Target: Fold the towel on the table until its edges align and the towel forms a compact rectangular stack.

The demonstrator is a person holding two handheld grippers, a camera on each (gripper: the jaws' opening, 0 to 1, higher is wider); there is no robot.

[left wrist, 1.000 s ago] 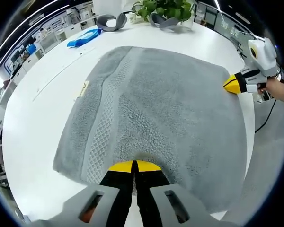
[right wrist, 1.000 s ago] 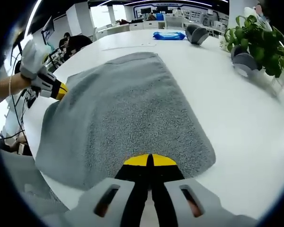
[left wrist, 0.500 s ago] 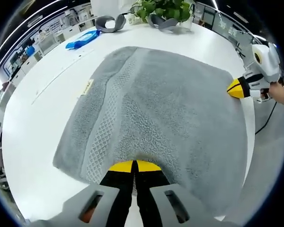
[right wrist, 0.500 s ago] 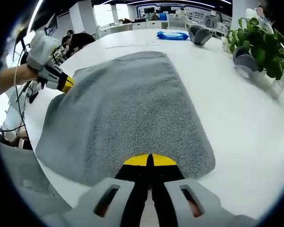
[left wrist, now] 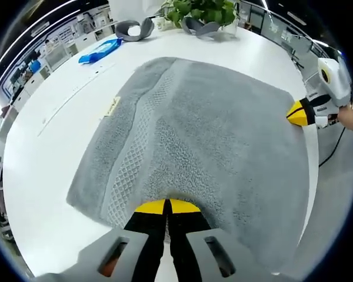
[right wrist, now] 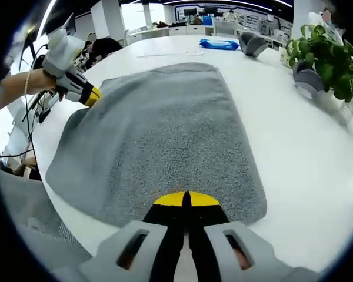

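Observation:
A grey towel (left wrist: 206, 135) lies spread flat on the white table (left wrist: 53, 123), a small label (left wrist: 112, 107) at one edge. My left gripper (left wrist: 166, 207) is shut on the towel's near edge in the left gripper view. Off to the right, the right gripper's yellow tip (left wrist: 298, 113) grips another corner by the table edge. In the right gripper view, my right gripper (right wrist: 185, 200) is shut on the towel (right wrist: 165, 129) at its near edge. The left gripper (right wrist: 87, 94), held by a hand, pinches the far left corner.
A blue pack (left wrist: 100, 49), grey curved objects (left wrist: 129, 27) and a potted plant (left wrist: 203, 9) stand at the table's far side. In the right gripper view the plant (right wrist: 326, 59) is at right. The table edge (right wrist: 41, 147) runs close beside the towel's left side.
Both grippers stay shut on the towel. In the right gripper view the left gripper has moved up and inward, and the towel lies flatter and a little farther onto the table.

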